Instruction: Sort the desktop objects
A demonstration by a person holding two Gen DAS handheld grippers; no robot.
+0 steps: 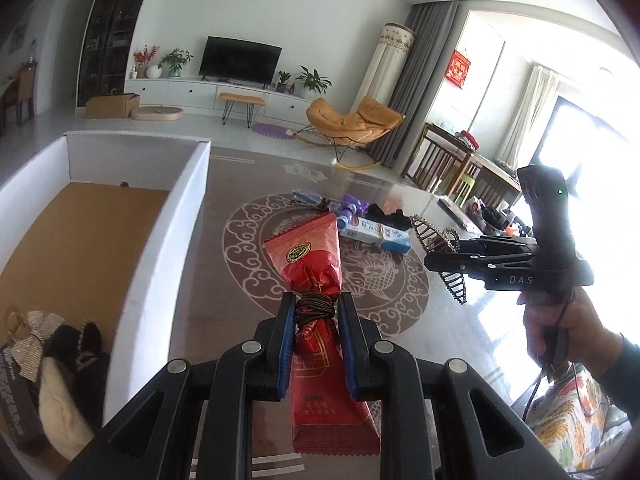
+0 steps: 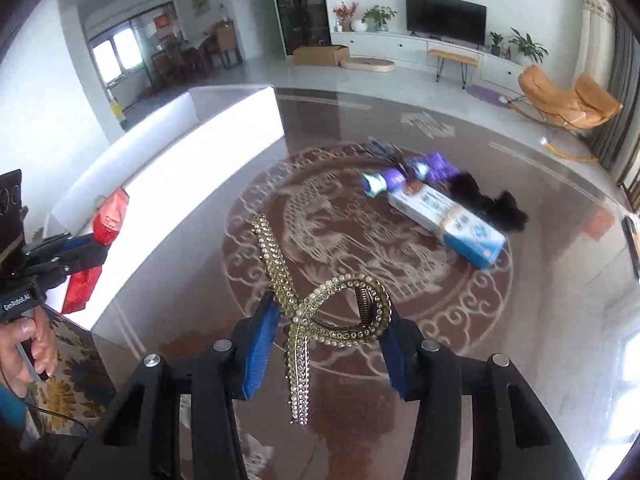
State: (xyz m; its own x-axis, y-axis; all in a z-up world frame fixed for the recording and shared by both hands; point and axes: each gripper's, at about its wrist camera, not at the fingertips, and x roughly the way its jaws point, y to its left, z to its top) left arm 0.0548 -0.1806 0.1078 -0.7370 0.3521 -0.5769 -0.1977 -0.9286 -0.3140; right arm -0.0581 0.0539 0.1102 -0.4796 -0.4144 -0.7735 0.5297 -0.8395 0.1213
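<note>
My left claw [image 1: 316, 312] is clenched on a red snack packet [image 1: 316, 272], pads pinching the waist where a brown cord cinches it, probably the firmest place to grip a slack wrapper. The packet hangs clear of the counter [image 1: 224, 184], just beside the near wall of the white box [image 1: 168, 248], which I judge to be its destination.

My right claw [image 2: 328, 320] grips a rhinestone hair clip [image 2: 320, 308], blue pads pressing its looped body from either side while the beaded tails stick out above and below; held by the loop, the teeth stay out of the way. It too is lifted off the counter's patterned glass.

Inside the box, at the near corner, lie a glittery bow [image 1: 36, 332], a dark furry piece [image 1: 84, 352] and a cream pouch [image 1: 60, 408], so sorting is already under way.

Farther out on the counter, the unsorted remainder sits bunched together: a blue-and-white carton [image 2: 448, 220], a purple bundle [image 2: 420, 170] touching its far end, and a black fluffy item [image 2: 492, 200] behind it. Beyond, a television [image 1: 240, 58] and an orange rocking chair [image 1: 352, 120].
</note>
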